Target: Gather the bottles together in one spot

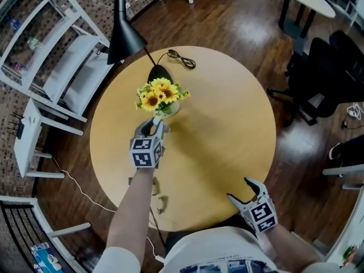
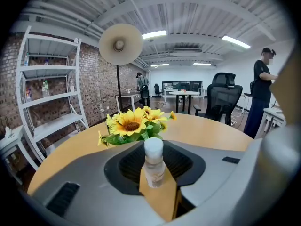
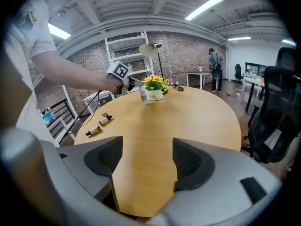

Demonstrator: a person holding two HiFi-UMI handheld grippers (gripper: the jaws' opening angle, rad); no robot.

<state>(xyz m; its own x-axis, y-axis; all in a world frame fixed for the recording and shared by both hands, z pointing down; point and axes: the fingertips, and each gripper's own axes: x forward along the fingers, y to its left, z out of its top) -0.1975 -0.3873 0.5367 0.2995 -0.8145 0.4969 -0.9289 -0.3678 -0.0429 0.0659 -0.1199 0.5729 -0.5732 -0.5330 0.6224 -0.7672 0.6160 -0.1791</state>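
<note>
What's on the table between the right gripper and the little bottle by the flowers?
Nothing. The right gripper view shows only bare tabletop between the right gripper and the clear bottle.

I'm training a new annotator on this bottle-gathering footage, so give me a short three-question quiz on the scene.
1. True or false: the right gripper holds a bottle.
2. What stands between the jaws of the left gripper? A) a small clear plastic bottle with a white cap B) a red mug C) a steel spoon
3. How many small brown bottles lie on their sides on the round wooden table?
Key: 1 false, its jaws are apart and empty; 2 A; 3 two.
</note>
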